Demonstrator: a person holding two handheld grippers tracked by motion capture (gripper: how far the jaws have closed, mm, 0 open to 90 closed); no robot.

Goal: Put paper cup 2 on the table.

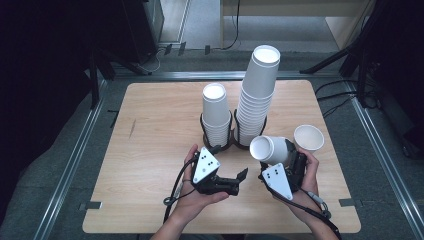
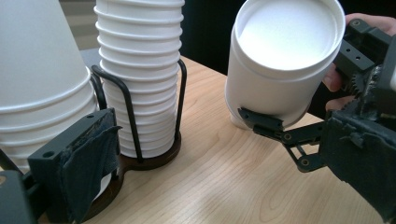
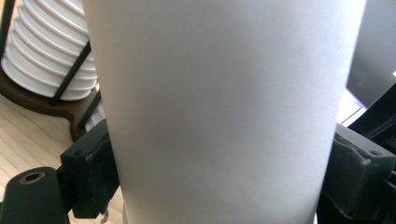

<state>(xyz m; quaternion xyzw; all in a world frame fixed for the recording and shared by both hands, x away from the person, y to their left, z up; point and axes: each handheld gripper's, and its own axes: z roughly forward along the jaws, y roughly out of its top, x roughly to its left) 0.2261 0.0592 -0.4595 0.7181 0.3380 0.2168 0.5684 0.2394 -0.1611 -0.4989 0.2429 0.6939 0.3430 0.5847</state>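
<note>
1. Pale wooden surface (image 1: 150, 150) stands on a grey floor with metal rails at its sides; dark equipment lies beyond.
2. Held cup (image 1: 268, 149): white paper, tipped on its side, mouth facing the left gripper, raised above the near right part of the surface, just in front of the taller stack.
3. Right gripper (image 1: 285, 162): both pads pressed on the cup's wall, one on each side, as the right gripper view shows; gripping the held cup.
4. Left gripper (image 1: 241, 181): lies in the person's left hand (image 1: 197, 200), jaws pointing toward the held cup, nothing between them; they stand apart, open.
5. Taller stack (image 1: 257, 95) and shorter stack (image 1: 216, 112): white cups nested mouth up, side by side in a dark wire holder (image 1: 232, 142) at mid-surface.
6. Single cup (image 1: 308, 137): upright on the surface, just right of the held cup, apart from both grippers.
</note>
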